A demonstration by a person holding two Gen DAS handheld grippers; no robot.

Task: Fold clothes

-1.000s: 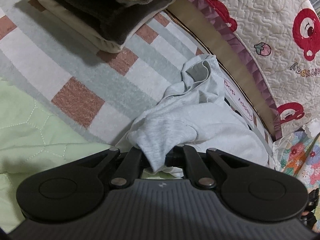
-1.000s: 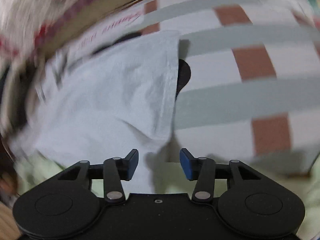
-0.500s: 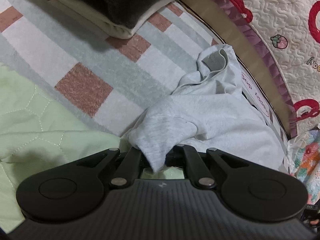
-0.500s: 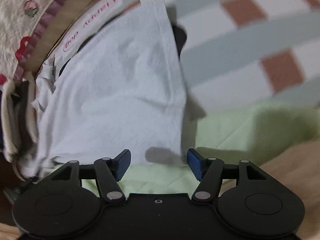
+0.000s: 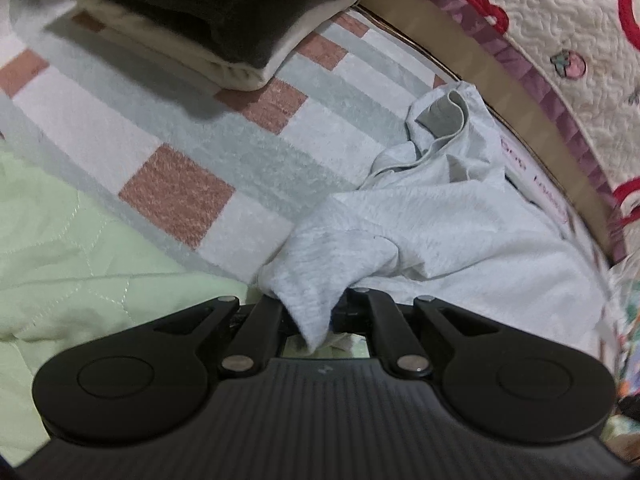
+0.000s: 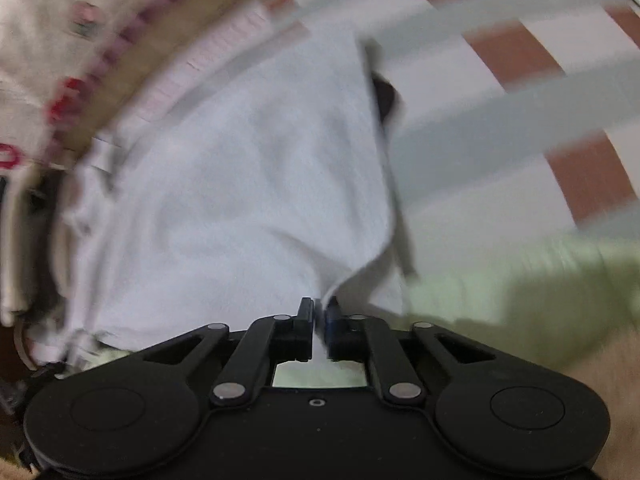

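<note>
The left gripper (image 5: 316, 320) is pinching a bunched corner of the pale grey cotton garment (image 5: 440, 232), its jaws closed tight on the fabric. The right gripper (image 6: 319, 320) is likewise clamping an edge of the same garment (image 6: 240, 184), jaws nearly touching with cloth between them; this view is blurred. The garment is lying crumpled on the bed's striped grey, white and rust blanket (image 5: 180, 152), toward three o'clock in the left view, beside a cream quilted cover with red prints (image 5: 560, 40). A stack of folded dark and cream clothes (image 5: 224, 24) is sitting at eleven o'clock, and a light green quilted pad (image 5: 60, 248) is lying at nine o'clock.
</note>
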